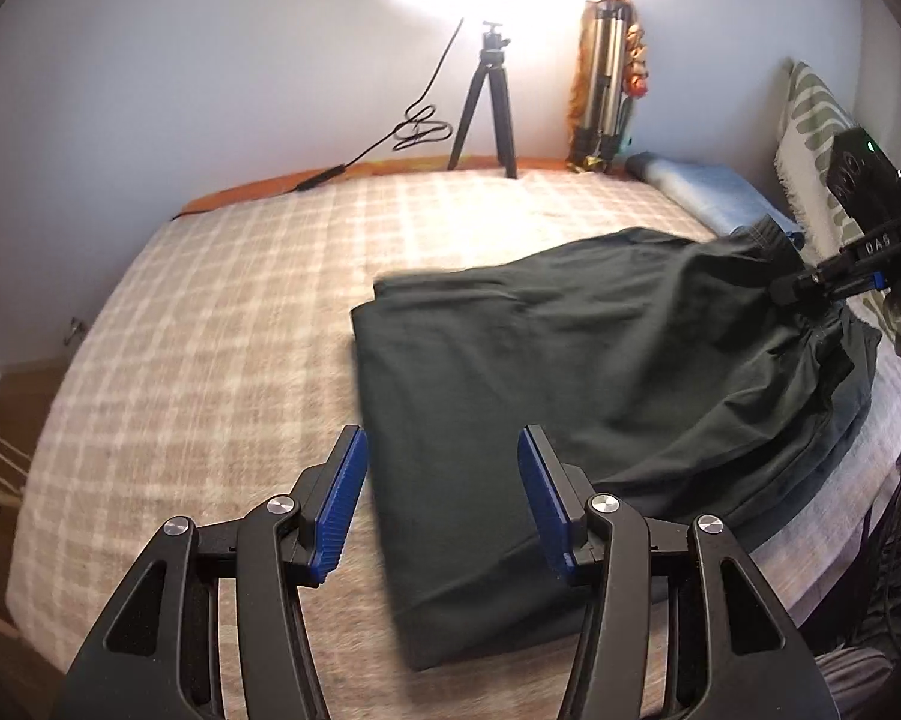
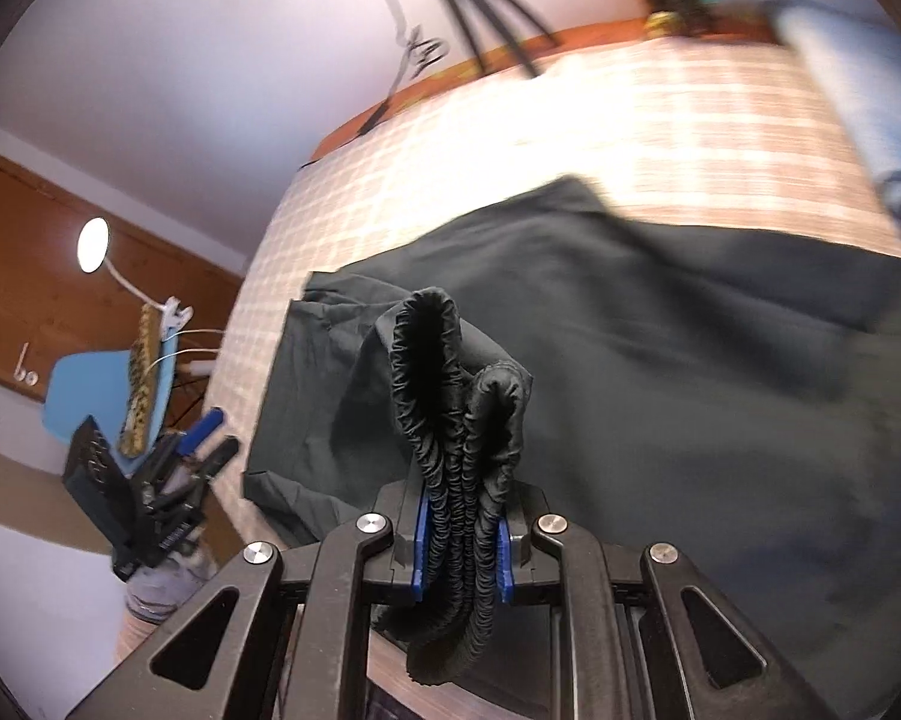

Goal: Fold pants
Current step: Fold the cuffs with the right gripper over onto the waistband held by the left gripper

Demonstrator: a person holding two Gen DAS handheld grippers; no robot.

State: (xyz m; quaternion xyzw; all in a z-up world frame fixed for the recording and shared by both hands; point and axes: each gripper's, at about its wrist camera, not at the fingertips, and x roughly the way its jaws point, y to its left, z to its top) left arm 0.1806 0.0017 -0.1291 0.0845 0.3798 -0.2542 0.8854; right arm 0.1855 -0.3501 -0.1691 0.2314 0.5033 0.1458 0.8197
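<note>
Dark green-black pants (image 1: 570,372) lie folded on a checked beige bedspread (image 1: 222,312). My left gripper (image 1: 444,456) is open and empty, hovering above the pants' near left edge, blue pads wide apart. My right gripper (image 2: 459,546) is shut on the bunched elastic waistband (image 2: 450,396) and lifts it off the bed; in the left wrist view it shows at the right (image 1: 810,288), pulling the waist end up. The rest of the pants (image 2: 660,372) spread out below it. The left gripper (image 2: 204,450) appears at the lower left of the right wrist view.
A black tripod (image 1: 486,108) and a cable stand at the bed's far edge by the white wall. Folded blue jeans (image 1: 702,186) and a patterned pillow (image 1: 816,138) lie at the far right. A blue chair (image 2: 102,390) and a lamp (image 2: 93,246) are left of the bed.
</note>
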